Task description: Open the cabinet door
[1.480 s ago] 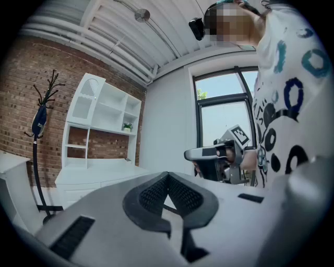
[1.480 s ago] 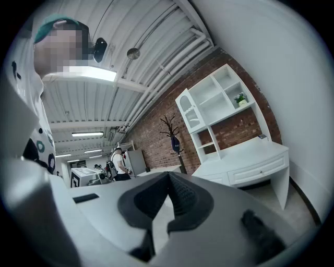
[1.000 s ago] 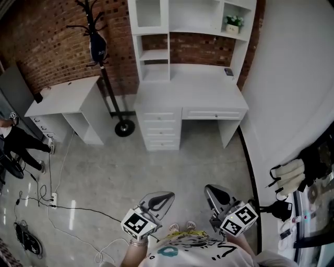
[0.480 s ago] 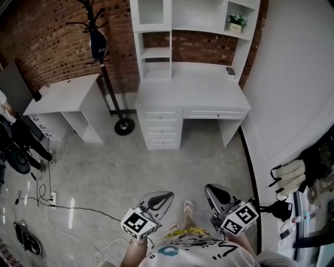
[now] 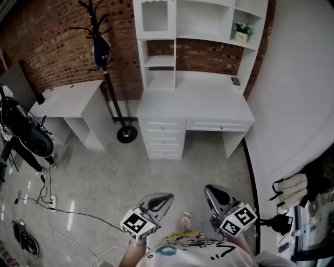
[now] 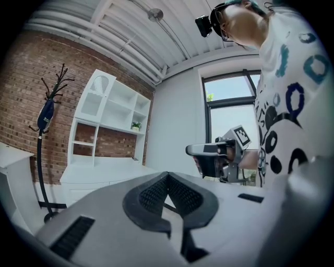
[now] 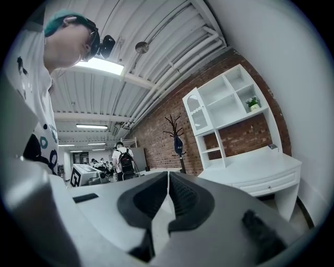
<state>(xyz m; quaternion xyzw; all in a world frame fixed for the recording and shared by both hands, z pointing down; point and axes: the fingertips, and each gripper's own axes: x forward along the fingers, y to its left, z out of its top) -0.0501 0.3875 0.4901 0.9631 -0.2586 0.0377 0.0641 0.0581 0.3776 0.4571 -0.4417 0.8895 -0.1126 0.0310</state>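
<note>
The cabinet door (image 5: 155, 15), white-framed with an arched panel, is shut at the upper left of the shelf unit (image 5: 209, 31), at the far end of the room.

Nearest, the left gripper (image 5: 166, 197) and the right gripper (image 5: 210, 190) are held side by side just above the person's patterned shirt (image 5: 182, 253). Each pair of jaws is pressed together, the ribbed dark pads meeting along a thin seam with nothing between them. A foot in a sandal (image 5: 185, 219) shows between the two grippers on the floor (image 5: 120, 172), which is pale, glossy and speckled. A thin black cable (image 5: 78, 211) trails over the floor at the left, clear of the straight way ahead. At the right a plain white wall (image 5: 297, 94) comes close, with a pale padded thing (image 5: 289, 186), perhaps gloves, beside it.

Further on, the white bench (image 5: 195, 101) has a smooth flat top. A stack of drawers (image 5: 164, 140) fills the space under its left half, and there is open knee room under the right. A coat stand (image 5: 108, 78) with a round black base stands just left of it, and a dark bag (image 5: 102, 51) hangs from it. A lower side bench (image 5: 68, 96), also white, stands further left, and a person in black (image 5: 26, 138) is by the left edge. Behind everything rises a rough red brick wall (image 5: 57, 41). The shelf unit sits on the bench, and a small potted plant (image 5: 241, 30) stands in its right compartment.
</note>
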